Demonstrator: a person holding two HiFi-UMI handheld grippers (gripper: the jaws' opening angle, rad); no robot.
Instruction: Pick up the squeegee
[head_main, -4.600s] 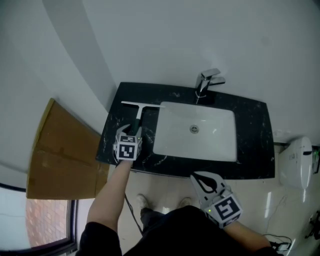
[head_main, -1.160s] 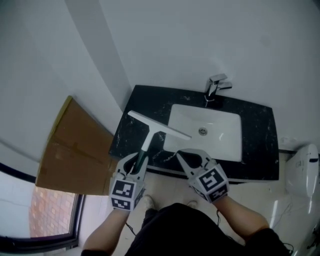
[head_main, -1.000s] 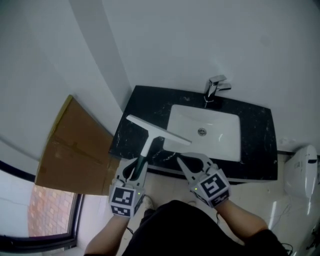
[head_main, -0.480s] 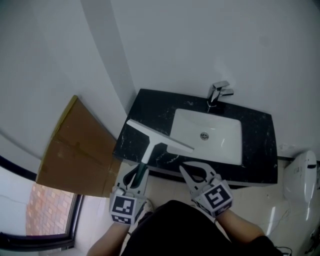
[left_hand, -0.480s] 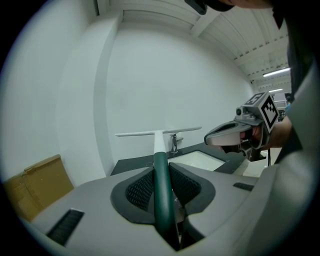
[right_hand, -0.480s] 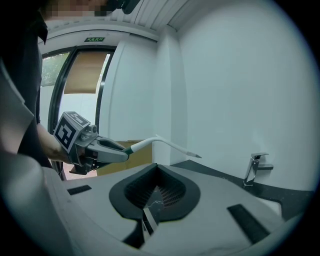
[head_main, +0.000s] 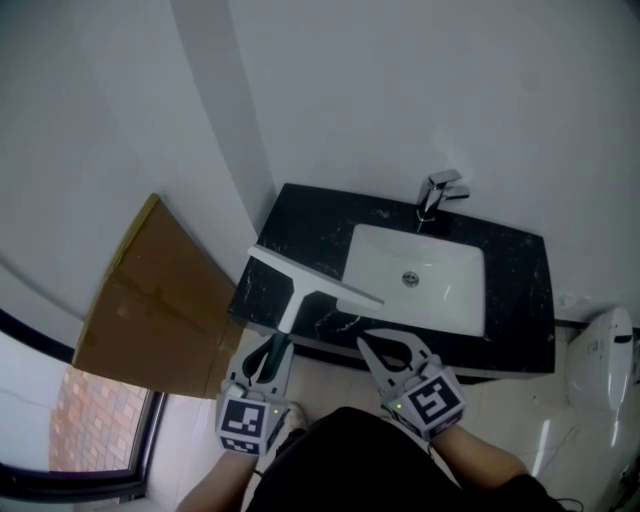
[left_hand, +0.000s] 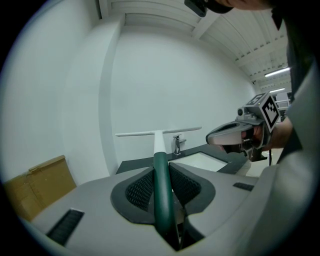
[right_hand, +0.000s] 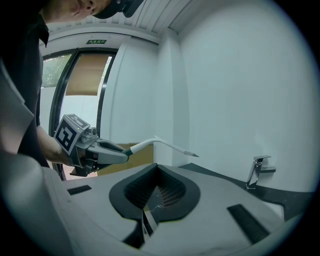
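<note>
Squeegee (head_main: 300, 292) is clear of the counter (head_main: 300, 215), held in the air over its front left corner. Left tool (head_main: 270, 352) is clamped on the dark green grip; the white shaft and T-blade project forward. Right tool (head_main: 392, 352) has its jaws together with nothing between them.

Judgement: the item is light and stiff, with a soft blade edge. Take hold at the grip, not the blade.

The counter is polished black stone, probably slippery, and carries a white basin (head_main: 420, 285) and a faucet (head_main: 440, 190). The walls are plain white. Cardboard (head_main: 150, 300) stands to the left.
</note>
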